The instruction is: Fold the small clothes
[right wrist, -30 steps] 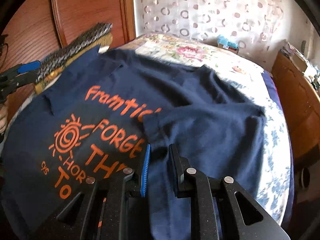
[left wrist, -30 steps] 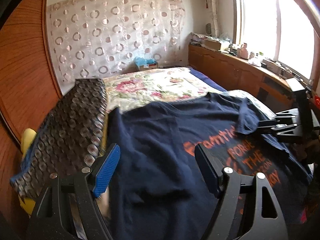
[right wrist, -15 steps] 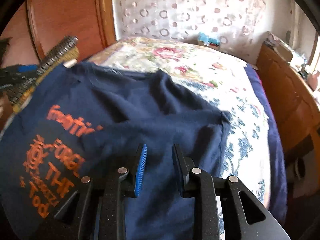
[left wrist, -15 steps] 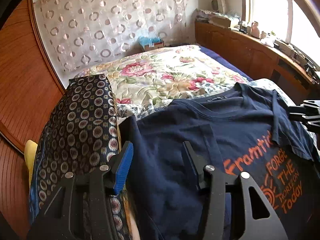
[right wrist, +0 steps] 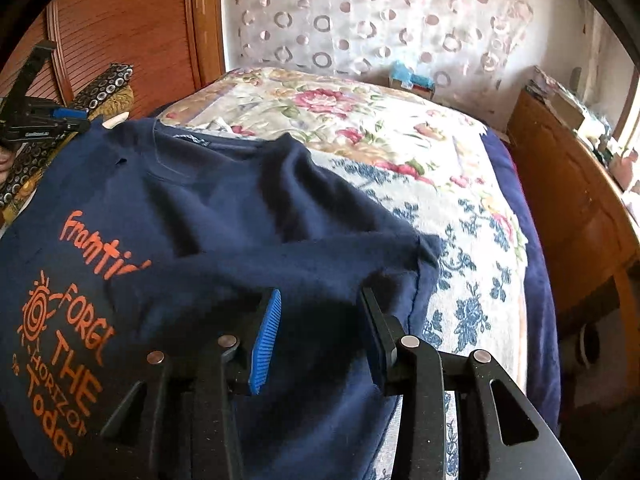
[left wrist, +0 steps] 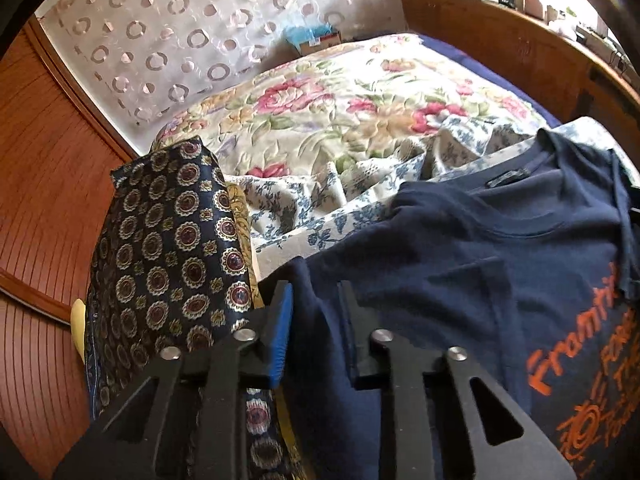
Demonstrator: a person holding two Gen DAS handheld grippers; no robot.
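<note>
A navy T-shirt [left wrist: 480, 280] with orange print [right wrist: 80, 320] lies face up on the bed. In the left wrist view my left gripper [left wrist: 314, 292] is down at the shirt's left sleeve edge. Its jaws are closing, a ridge of navy cloth stands between them, and a gap still shows. The right wrist view has the same left gripper [right wrist: 68, 118] at the shirt's far left shoulder. My right gripper [right wrist: 320, 300] hovers over the right sleeve [right wrist: 320, 248], which lies folded in across the chest. Its jaws are opening and hold nothing.
A dark patterned cushion [left wrist: 168, 260] lies along the shirt's left side against a wooden panel [left wrist: 40, 200]. The floral bedspread [left wrist: 340, 120] stretches beyond the collar. A wooden cabinet [right wrist: 568, 200] borders the bed's right side. A blue box [right wrist: 412, 78] sits by the curtain.
My left gripper travelled left to the shirt's sleeve edge and dropped lower while its jaws narrowed. My right gripper let go of the right sleeve, shifted right, and its jaws widened.
</note>
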